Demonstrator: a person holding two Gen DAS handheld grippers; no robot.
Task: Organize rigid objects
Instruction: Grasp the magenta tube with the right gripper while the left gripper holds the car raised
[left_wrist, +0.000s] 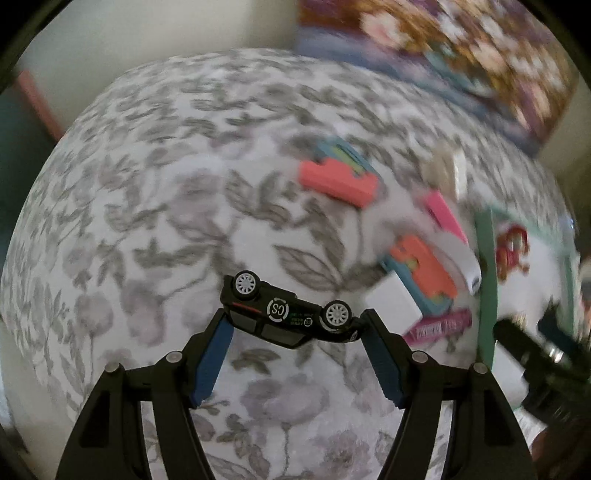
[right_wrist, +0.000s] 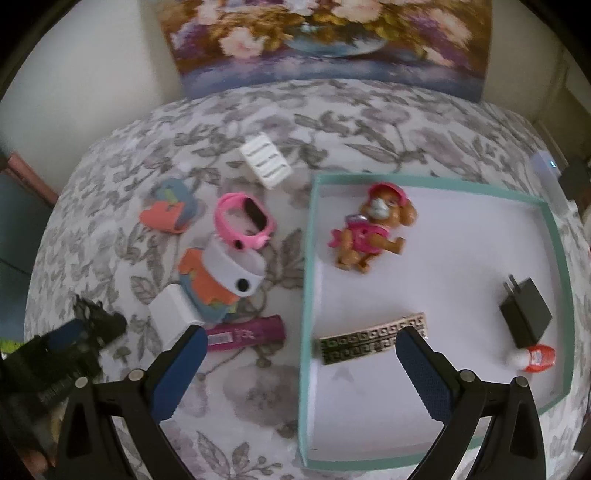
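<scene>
My left gripper (left_wrist: 295, 321) is shut on a black toy car (left_wrist: 291, 314), held upside down above the flowered cloth with its grey wheels up. It shows as a dark blur (right_wrist: 74, 339) at the left of the right wrist view. My right gripper (right_wrist: 301, 334) stands open over the left rim of a teal-edged white tray (right_wrist: 308, 258), nothing between its fingers. In the tray lie a toy dog in pink (right_wrist: 369, 229), a black charger (right_wrist: 524, 314), a patterned clip (right_wrist: 369, 339) and a small red bottle (right_wrist: 535, 360).
Left of the tray on the cloth lie a pink watch (right_wrist: 245, 218), a white band (right_wrist: 236, 269), two orange-and-blue foam pieces (right_wrist: 170, 214), a white box (right_wrist: 173, 310), a magenta bar (right_wrist: 243, 336) and a white ridged piece (right_wrist: 264, 160). A flower painting (right_wrist: 325, 37) leans behind.
</scene>
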